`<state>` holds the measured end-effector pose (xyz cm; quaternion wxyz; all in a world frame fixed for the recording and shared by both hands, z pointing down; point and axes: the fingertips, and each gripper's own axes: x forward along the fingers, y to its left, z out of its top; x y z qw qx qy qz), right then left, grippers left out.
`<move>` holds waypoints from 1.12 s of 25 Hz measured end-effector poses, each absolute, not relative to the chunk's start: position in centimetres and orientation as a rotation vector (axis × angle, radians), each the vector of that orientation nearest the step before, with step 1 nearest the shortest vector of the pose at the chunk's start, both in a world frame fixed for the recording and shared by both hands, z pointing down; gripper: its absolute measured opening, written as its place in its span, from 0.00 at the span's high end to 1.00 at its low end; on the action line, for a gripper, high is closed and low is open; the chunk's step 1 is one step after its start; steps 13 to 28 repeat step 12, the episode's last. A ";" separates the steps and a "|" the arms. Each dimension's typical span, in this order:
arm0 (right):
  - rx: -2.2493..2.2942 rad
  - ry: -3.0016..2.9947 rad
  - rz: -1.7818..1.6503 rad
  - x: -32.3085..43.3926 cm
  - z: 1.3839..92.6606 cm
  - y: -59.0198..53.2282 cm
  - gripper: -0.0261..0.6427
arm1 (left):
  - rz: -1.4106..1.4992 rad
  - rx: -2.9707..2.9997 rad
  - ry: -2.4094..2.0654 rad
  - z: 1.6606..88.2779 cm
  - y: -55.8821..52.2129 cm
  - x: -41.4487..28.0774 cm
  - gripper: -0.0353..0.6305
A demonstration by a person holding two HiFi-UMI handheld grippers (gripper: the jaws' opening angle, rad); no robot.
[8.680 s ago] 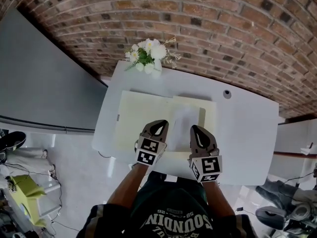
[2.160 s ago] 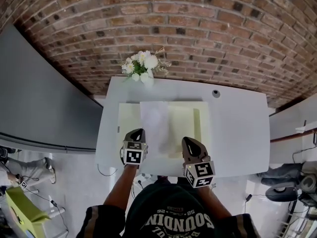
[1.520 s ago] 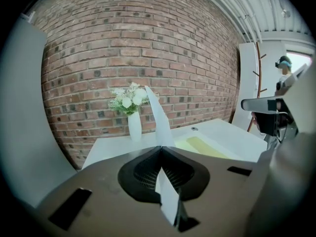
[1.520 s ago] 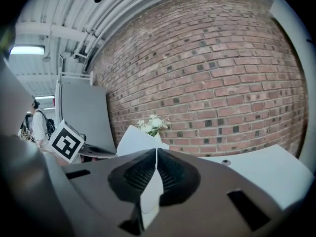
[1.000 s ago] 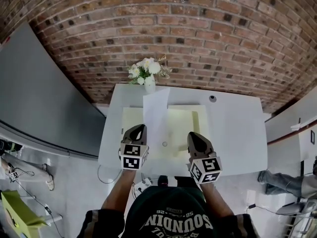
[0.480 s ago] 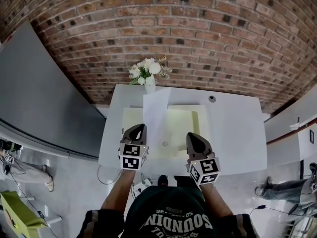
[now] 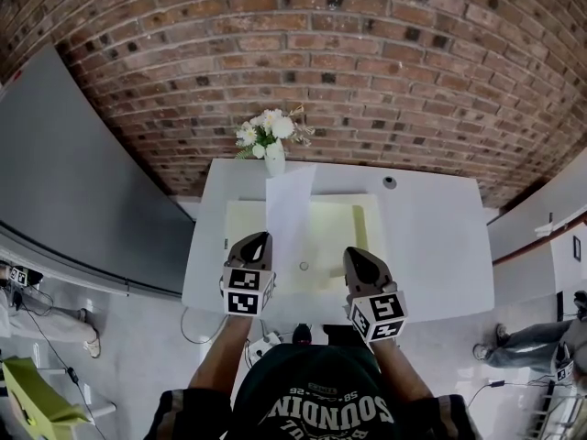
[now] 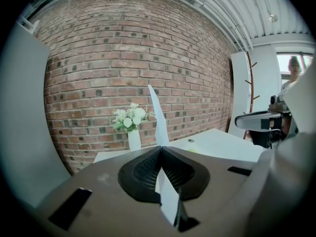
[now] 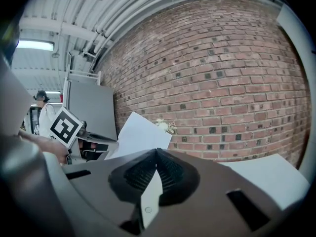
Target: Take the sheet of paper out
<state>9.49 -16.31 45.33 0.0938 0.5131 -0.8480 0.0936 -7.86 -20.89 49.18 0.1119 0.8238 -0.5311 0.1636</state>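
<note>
A white sheet of paper (image 7: 290,211) stands lifted over the pale yellow folder (image 7: 337,224), which lies open on the white table (image 7: 431,236). My left gripper (image 7: 260,237) is shut on the sheet's left edge; in the left gripper view the sheet (image 8: 157,120) runs edge-on up from the shut left gripper (image 8: 161,148). My right gripper (image 7: 354,253) is shut on the folder's pale flap (image 9: 150,191), which carries a small round snap (image 7: 304,266). The right gripper view shows the sheet (image 9: 138,132) to the left of the right gripper (image 9: 156,151).
A white vase of flowers (image 7: 268,136) stands at the table's far edge against the brick wall (image 7: 367,71). A cable hole (image 7: 390,182) sits at the far right of the table. A grey panel (image 7: 73,181) runs along the left.
Since the earliest frame the sheet has come out of the folder and risen toward the wall, held by my left gripper. Over the last second hardly anything has moved.
</note>
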 end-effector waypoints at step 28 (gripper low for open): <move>1.529 -2.505 0.282 10.3 45.4 -16.1 0.86 | 0.485 2.423 -1.518 49.7 -20.8 -6.6 0.93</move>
